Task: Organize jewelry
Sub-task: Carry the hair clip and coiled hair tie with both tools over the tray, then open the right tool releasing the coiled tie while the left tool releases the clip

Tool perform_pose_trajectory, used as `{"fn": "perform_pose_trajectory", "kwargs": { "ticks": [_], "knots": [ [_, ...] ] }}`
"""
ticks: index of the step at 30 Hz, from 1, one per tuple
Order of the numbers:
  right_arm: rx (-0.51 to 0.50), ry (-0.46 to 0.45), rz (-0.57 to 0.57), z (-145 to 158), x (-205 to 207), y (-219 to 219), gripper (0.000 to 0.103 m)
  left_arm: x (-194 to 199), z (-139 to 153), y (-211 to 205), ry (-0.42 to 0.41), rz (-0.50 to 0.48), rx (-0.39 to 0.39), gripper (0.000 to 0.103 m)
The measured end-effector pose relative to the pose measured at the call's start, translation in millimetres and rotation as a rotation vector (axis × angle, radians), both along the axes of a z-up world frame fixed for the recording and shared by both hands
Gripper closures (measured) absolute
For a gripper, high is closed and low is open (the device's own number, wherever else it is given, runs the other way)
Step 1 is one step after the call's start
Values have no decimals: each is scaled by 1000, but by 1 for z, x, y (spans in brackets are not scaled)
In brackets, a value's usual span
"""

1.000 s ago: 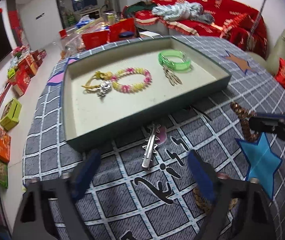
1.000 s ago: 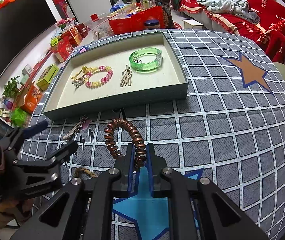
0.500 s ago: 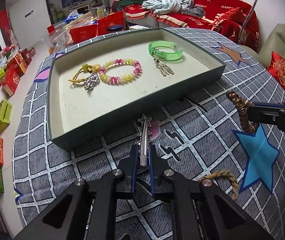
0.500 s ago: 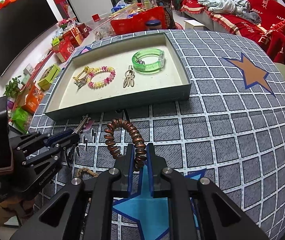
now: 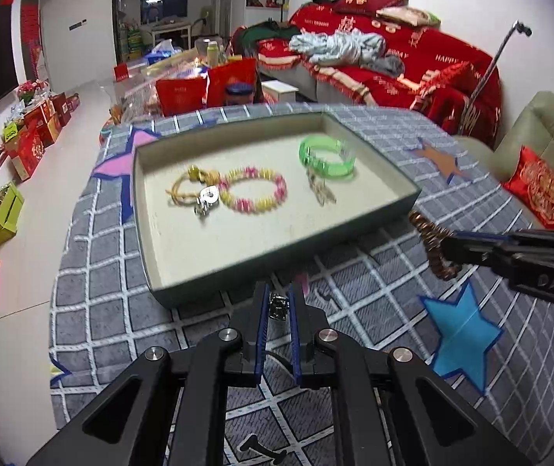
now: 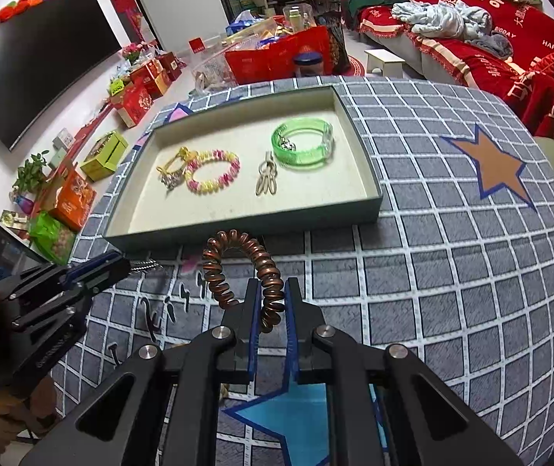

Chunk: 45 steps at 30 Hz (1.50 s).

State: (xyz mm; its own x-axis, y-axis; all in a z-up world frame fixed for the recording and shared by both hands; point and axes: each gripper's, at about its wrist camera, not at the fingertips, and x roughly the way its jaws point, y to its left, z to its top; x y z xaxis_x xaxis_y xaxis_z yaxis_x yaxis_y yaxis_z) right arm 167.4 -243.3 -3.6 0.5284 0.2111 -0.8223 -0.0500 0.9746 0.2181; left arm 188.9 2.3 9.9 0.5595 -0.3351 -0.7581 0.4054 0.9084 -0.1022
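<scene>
Lifted off the checked surface, the spiky metal hair clip sits pinched in the left gripper fingers; the right gripper fingers squeeze a coppery spiral coil, whose full loop only the right view shows.

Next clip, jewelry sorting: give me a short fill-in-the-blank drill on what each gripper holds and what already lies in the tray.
1. The right gripper is shut on a copper-coloured ____ hair tie.
2. The left gripper holds a silver ____.
3. The clear bangle in the tray is ____ in colour.
4. The beaded bracelet is pink and ____.

Missing words: spiral; hair clip; green; yellow
</scene>
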Motion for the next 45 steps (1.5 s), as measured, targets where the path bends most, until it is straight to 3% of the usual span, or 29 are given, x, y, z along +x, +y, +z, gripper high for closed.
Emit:
{"fn": "perform_pose_trajectory", "kwargs": {
  "ticks": [10, 19, 31, 38, 45],
  "knots": [
    [7, -21, -1, 9, 13, 1, 90, 10, 27, 2, -59, 8, -30, 76],
    [-11, -30, -21, 17, 52, -2, 90, 54, 34, 0, -57, 56, -25, 76],
    [-49, 61, -24, -23, 118, 5, 90, 109, -1, -5, 53, 68, 16, 76],
    [-84, 115, -29, -45, 135, 6, 90, 121, -18, -12, 88, 66, 45, 76],
    [-108, 111, -47, -52, 145, 3, 90, 133, -31, -18, 108, 93, 83, 76]
  ]
}}
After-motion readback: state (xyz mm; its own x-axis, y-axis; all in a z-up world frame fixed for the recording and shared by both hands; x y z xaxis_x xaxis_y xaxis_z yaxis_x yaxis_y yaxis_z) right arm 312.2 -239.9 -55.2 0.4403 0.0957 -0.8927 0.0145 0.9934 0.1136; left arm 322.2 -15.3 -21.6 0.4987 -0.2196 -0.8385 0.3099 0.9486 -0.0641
